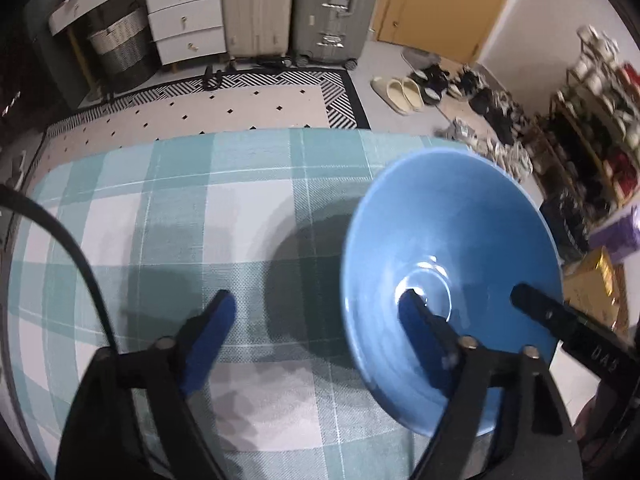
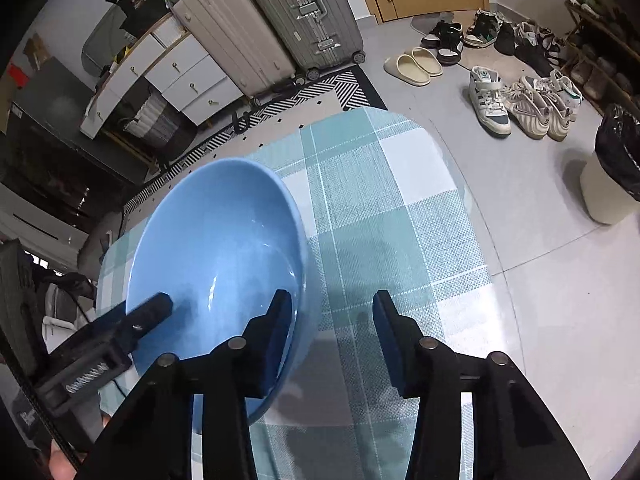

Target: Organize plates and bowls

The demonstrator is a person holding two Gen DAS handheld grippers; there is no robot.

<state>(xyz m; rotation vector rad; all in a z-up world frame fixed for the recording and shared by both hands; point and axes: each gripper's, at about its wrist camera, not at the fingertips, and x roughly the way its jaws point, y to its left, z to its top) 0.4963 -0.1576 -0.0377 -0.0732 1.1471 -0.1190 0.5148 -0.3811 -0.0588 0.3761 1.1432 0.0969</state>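
Note:
A blue bowl [image 1: 448, 248] is tilted above the teal checked tablecloth [image 1: 192, 216]. In the left wrist view my left gripper [image 1: 320, 312] is open wide; its right finger [image 1: 420, 328] reaches inside the bowl and its left finger rests over the cloth. The other gripper's finger [image 1: 536, 304] sits on the bowl's right rim. In the right wrist view the same bowl [image 2: 216, 248] is at the left. My right gripper [image 2: 332, 312] is open, its left finger [image 2: 276, 328] inside the bowl at the rim, its right finger over the cloth. Neither grips the bowl visibly.
The table [image 2: 400, 184] is small with rounded corners; floor lies beyond its far and right edges. Suitcases [image 2: 280, 20], white drawers [image 1: 184, 12], a patterned rug [image 1: 240, 96], several shoes [image 2: 520, 100] and a bin [image 2: 612, 172] stand around.

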